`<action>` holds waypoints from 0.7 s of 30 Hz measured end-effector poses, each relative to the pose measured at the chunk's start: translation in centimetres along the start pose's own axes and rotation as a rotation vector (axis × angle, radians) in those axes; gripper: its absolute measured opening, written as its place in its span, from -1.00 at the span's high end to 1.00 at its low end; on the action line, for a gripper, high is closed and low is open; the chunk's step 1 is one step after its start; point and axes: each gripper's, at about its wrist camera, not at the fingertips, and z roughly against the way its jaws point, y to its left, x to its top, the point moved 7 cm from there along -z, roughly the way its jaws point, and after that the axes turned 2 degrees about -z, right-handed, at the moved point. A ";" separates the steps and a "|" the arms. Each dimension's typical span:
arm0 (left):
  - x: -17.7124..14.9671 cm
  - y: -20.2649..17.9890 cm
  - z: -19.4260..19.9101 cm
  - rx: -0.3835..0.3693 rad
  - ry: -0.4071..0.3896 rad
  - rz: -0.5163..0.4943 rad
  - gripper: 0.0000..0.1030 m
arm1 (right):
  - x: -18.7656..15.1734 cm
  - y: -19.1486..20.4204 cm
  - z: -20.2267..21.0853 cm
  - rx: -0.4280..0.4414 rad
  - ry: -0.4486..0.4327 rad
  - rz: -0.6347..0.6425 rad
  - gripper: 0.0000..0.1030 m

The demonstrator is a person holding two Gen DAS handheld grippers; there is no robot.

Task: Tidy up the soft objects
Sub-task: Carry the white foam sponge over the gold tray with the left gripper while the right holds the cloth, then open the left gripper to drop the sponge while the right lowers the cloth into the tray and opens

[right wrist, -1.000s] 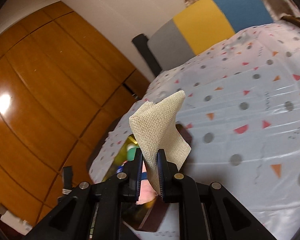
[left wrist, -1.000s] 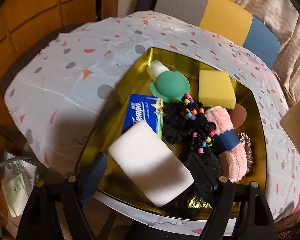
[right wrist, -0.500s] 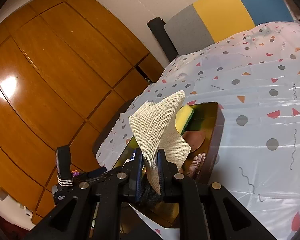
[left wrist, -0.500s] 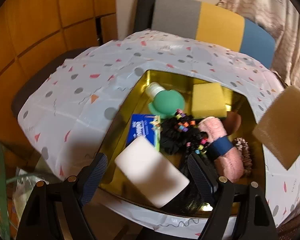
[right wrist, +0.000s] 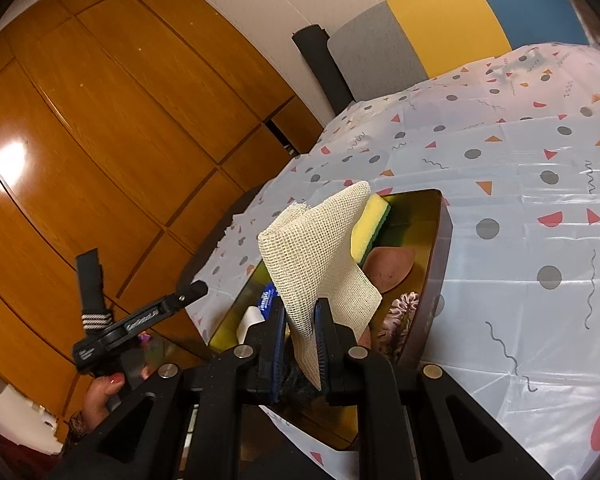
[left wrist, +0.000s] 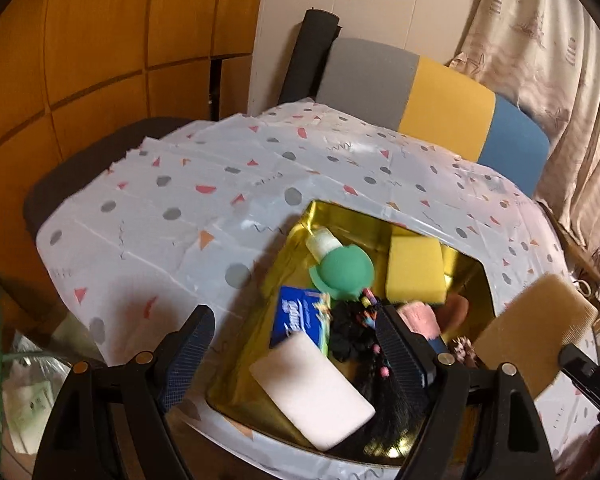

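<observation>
A gold tray (left wrist: 300, 224) on the patterned tablecloth (left wrist: 172, 200) holds a white sponge (left wrist: 312, 392), a blue tissue pack (left wrist: 296, 316), a green round item (left wrist: 342, 272), a yellow sponge (left wrist: 414, 268), black beaded scrunchies (left wrist: 352, 328) and a pink fluffy piece (left wrist: 418, 318). My left gripper (left wrist: 296, 344) hangs open above the tray's near end, holding nothing. My right gripper (right wrist: 300, 336) is shut on a folded beige mesh cloth (right wrist: 320, 256), just above the tray's (right wrist: 440, 248) right side. That cloth (left wrist: 536, 336) also shows in the left wrist view.
A chair with a grey, yellow and blue back (left wrist: 420, 92) stands behind the table. Wooden wall panels (left wrist: 100, 40) run along the left and a curtain (left wrist: 560, 80) hangs on the right. A hand (right wrist: 104, 396) holds the left gripper beside the table's near left edge.
The left gripper has risen and tipped up, so the tray sits lower in its view. The right gripper has carried the mesh cloth across to the tray's right side.
</observation>
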 end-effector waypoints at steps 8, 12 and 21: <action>-2.9 -1.8 0.1 -0.057 0.015 -0.013 -0.63 | -0.3 1.2 -0.4 -0.146 -0.004 0.129 0.72; -3.0 -1.9 0.1 -0.050 0.021 -0.022 -0.63 | -0.4 1.9 -1.5 -0.255 0.002 0.245 0.72; -3.1 -0.2 0.3 -0.032 0.034 0.029 -0.63 | -3.3 2.4 -6.5 -0.450 0.160 0.452 0.60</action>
